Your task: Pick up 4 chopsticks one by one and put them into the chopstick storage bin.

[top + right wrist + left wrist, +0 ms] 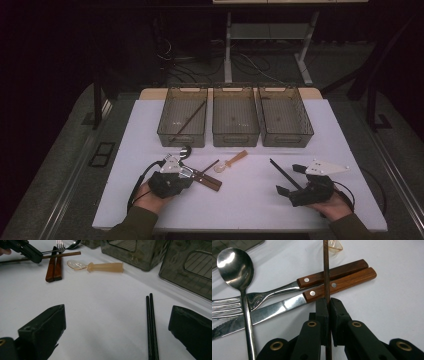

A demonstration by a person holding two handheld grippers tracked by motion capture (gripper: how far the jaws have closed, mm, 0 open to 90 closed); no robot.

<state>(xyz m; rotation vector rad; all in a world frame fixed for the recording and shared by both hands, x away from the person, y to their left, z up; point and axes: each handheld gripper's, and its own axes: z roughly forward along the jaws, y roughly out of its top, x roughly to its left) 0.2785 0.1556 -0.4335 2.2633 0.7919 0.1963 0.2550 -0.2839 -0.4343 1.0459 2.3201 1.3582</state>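
Observation:
My left gripper (329, 305) is shut on a thin brown chopstick (326, 270), which crosses over the wooden handles of a knife (339, 283) and a fork (332, 271) lying side by side. A metal spoon (235, 265) rests beside them. In the high view the left gripper (192, 174) sits at the front left with the brown chopstick (211, 165) pointing toward a translucent plastic spoon (232, 161). My right gripper (117, 315) is open just above the table, with a pair of black chopsticks (151, 325) lying flat between its jaws, nearer the right one.
Three smoky plastic bins stand in a row at the back: left bin (165, 127), middle bin (235, 137), right bin (305, 127). A second brown chopstick (191, 118) lies inside the left bin. The white tabletop (250, 200) ends close in front of both hands.

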